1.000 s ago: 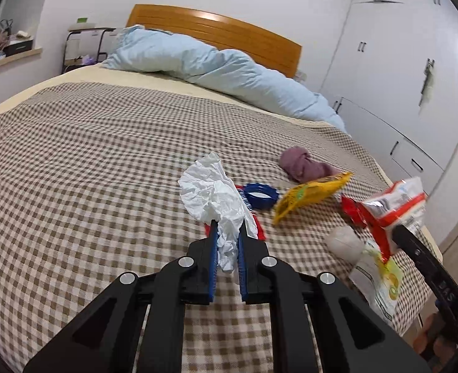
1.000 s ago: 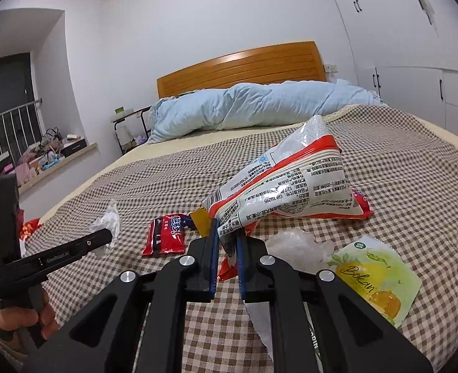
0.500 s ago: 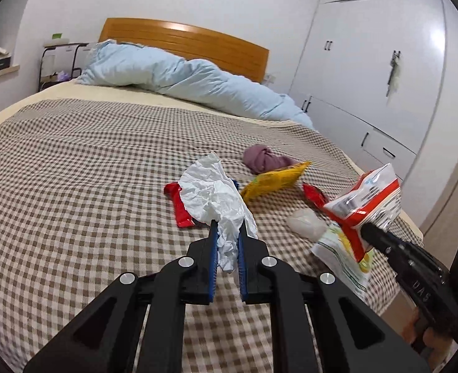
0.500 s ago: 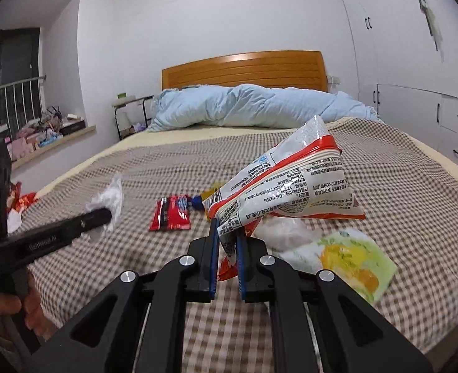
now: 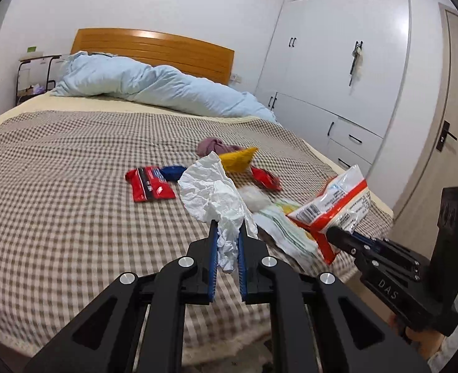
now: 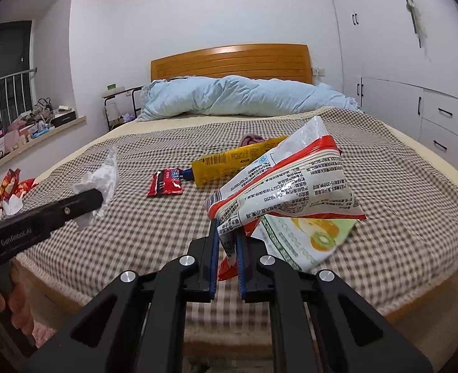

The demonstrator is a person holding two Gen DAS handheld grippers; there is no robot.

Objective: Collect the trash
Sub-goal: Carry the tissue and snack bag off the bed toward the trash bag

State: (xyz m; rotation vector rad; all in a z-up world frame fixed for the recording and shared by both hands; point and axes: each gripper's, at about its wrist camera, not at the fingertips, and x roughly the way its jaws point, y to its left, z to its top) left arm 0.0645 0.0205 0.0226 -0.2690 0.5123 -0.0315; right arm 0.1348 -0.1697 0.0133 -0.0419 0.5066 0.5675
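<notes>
- Two handheld grippers are in view over the near edge of a bed (image 5: 57,161) covered in a brown-and-white checked blanket.
- The left gripper (image 5: 227,233) has its blue-lined jaws closed on a crumpled white tissue (image 5: 211,192), which billows up above the fingertips and hangs clear of the blanket.
- The right gripper (image 6: 228,236) has its jaws clamped on the lower corner of a white-and-red snack bag (image 6: 288,183); the bag sticks up and to the right, off the bed surface.
- In the left wrist view the right gripper appears at the right edge, carrying that same bag near the bed's corner.
- In the right wrist view the left gripper comes in from the left edge with the tissue at its tip, and part of a hand (image 6: 14,304) shows on its handle.
- More trash lies on the blanket beyond the grippers: a red wrapper (image 5: 149,183), a yellow packet (image 6: 232,161), a second small red wrapper (image 5: 264,178), and a flat white-and-green pouch (image 6: 303,236) printed with fruit, just under the held bag.
- A small purple cloth bundle (image 5: 213,146) sits behind the yellow packet.
- At the far end of the bed a pale blue duvet (image 6: 238,96) is heaped against a wooden headboard (image 6: 232,62).
- White wardrobes (image 5: 337,62) line the wall on the right side.
</notes>
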